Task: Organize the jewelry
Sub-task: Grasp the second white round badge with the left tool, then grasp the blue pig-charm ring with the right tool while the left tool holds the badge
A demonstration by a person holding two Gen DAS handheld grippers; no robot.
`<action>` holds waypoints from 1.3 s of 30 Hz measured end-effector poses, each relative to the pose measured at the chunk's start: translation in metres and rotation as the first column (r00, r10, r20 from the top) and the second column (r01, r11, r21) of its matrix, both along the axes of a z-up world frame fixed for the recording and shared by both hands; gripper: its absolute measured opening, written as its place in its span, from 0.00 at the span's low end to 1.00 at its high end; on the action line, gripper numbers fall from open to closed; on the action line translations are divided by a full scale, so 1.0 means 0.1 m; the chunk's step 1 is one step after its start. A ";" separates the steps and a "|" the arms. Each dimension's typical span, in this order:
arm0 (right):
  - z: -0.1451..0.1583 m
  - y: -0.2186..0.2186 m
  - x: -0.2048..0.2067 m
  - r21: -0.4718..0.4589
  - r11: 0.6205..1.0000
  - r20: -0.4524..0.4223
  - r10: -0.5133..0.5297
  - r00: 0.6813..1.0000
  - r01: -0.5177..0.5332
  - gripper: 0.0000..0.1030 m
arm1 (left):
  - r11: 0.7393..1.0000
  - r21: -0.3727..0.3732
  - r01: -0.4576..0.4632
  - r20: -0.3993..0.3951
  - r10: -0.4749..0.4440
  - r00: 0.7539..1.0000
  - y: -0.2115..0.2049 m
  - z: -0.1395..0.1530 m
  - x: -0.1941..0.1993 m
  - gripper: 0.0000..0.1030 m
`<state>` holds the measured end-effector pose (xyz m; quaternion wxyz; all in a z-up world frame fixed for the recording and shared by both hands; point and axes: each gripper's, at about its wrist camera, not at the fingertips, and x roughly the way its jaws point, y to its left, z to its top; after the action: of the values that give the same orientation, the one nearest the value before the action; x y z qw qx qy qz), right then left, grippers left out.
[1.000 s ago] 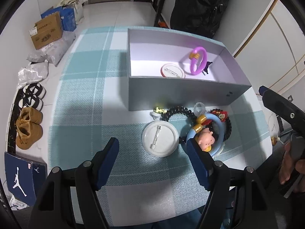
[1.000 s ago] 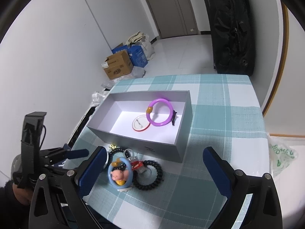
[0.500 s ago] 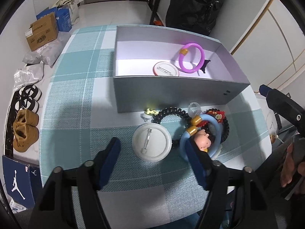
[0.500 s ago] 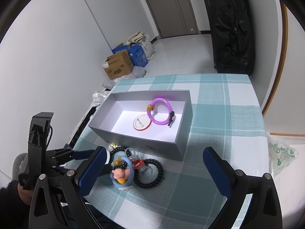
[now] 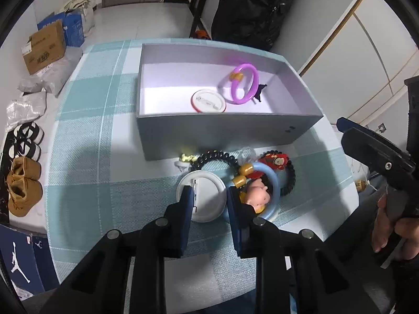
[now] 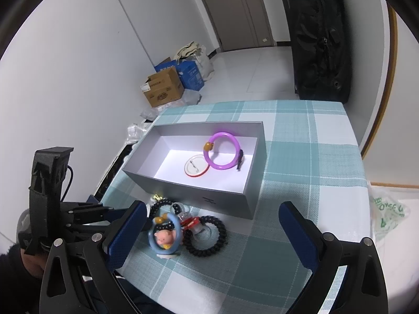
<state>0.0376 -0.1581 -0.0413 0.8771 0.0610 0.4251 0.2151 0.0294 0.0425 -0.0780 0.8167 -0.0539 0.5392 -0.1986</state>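
The left claw (image 5: 208, 204) has just been closing and is now gripping the round white pin badge (image 5: 201, 198) by its rim on the desk (image 5: 83, 196); light, rigid, probably slippery. The right claw (image 6: 209, 225) is hanging wide apart, empty.

White pin badge (image 5: 207, 198), partly covered by left gripper (image 5: 208, 204) fingers; pad contact indiscernible. In the right wrist view the badge is almost wholly hidden behind the blue ring with pig charm (image 6: 165, 236). Person's hand (image 5: 392, 230) cut off at frame edge
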 end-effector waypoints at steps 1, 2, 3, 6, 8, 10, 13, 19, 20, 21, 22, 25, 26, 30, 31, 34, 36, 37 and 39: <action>0.00 0.01 0.00 -0.003 1.000 0.000 0.001 1.000 -0.001 0.99 | 1.000 -0.002 -0.002 0.001 0.002 1.000 0.00 0.01 0.00 0.20; -0.01 0.01 0.00 -0.008 1.000 -0.003 0.002 1.000 -0.002 0.99 | 1.000 0.002 0.002 0.002 -0.002 1.000 -0.01 0.01 0.00 0.20; -0.01 0.01 0.00 -0.009 1.000 -0.005 0.002 1.000 -0.002 0.99 | 1.000 0.003 0.004 0.003 -0.004 1.000 -0.01 0.01 0.00 0.20; -0.01 0.02 -0.01 -0.013 1.000 -0.002 0.005 1.000 -0.005 0.99 | 1.000 -0.010 0.006 -0.002 -0.006 1.000 -0.01 0.01 0.01 0.20; -0.01 0.03 -0.01 -0.012 1.000 0.000 0.006 1.000 -0.006 0.99 | 1.000 -0.023 -0.003 -0.003 0.003 1.000 0.02 0.02 0.02 0.20; 0.00 0.03 -0.02 -0.014 1.000 0.002 0.006 1.000 -0.006 0.99 | 1.000 -0.028 -0.006 0.002 0.007 1.000 0.05 0.03 0.06 0.20; 0.00 0.04 -0.03 -0.021 1.000 0.005 0.010 1.000 -0.010 0.99 | 0.999 -0.049 -0.011 0.005 0.011 1.000 0.07 0.08 0.04 0.20; -0.01 0.13 -0.08 -0.048 0.998 0.001 0.041 0.999 -0.041 0.99 | 0.992 -0.115 -0.044 0.028 0.047 0.998 0.20 0.24 0.04 0.20; -0.01 0.16 -0.10 -0.056 0.997 0.002 0.053 0.999 -0.053 0.99 | 0.991 -0.126 -0.051 0.033 0.055 0.998 0.22 0.27 0.05 0.20; -0.02 0.18 -0.11 -0.066 0.996 0.003 0.063 0.998 -0.063 0.99 | 0.988 -0.143 -0.058 0.040 0.065 0.997 0.25 0.30 0.05 0.20; -0.03 0.22 -0.13 -0.080 0.994 0.005 0.077 0.997 -0.077 0.99 | 0.985 -0.161 -0.068 0.047 0.076 0.996 0.28 0.34 0.06 0.20; -0.07 0.35 -0.18 -0.104 0.987 0.002 0.124 0.992 -0.123 0.99 | 0.978 -0.191 -0.088 0.072 0.104 0.992 0.35 0.43 0.07 0.20; -0.08 0.39 -0.20 -0.110 0.984 -0.001 0.140 0.990 -0.139 0.99 | 0.976 -0.198 -0.092 0.080 0.110 0.991 0.37 0.46 0.07 0.20; -0.17 0.63 -0.27 -0.170 0.965 -0.005 0.200 0.980 -0.198 0.97 | 0.974 -0.206 -0.095 0.112 0.120 0.986 0.39 0.54 0.06 0.20; -0.19 0.69 -0.28 -0.192 0.958 -0.002 0.214 0.977 -0.211 0.97 | 0.973 -0.211 -0.095 0.115 0.121 0.986 0.41 0.55 0.06 0.20; -0.26 0.89 -0.34 -0.289 0.929 0.034 0.253 0.967 -0.232 0.97 | 0.970 -0.224 -0.092 0.122 0.121 0.985 0.45 0.57 0.06 0.20; -0.30 0.99 -0.34 -0.341 0.907 0.044 0.276 0.960 -0.245 0.91 | 0.970 -0.225 -0.092 0.130 0.123 0.984 0.47 0.59 0.05 0.20; -0.34 1.05 -0.35 -0.375 0.892 0.047 0.291 0.956 -0.253 0.88 | 0.970 -0.227 -0.091 0.130 0.123 0.984 0.48 0.59 0.05 0.20; -0.40 1.15 -0.36 -0.427 0.866 0.048 0.310 0.949 -0.261 0.79 | 0.969 -0.231 -0.091 0.128 0.123 0.984 0.49 0.59 0.05 0.20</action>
<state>0.0016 -0.0433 -0.0817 0.8512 -0.2029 0.4142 0.2505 0.0344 0.0919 -0.0189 0.8510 -0.1605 0.4505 -0.2168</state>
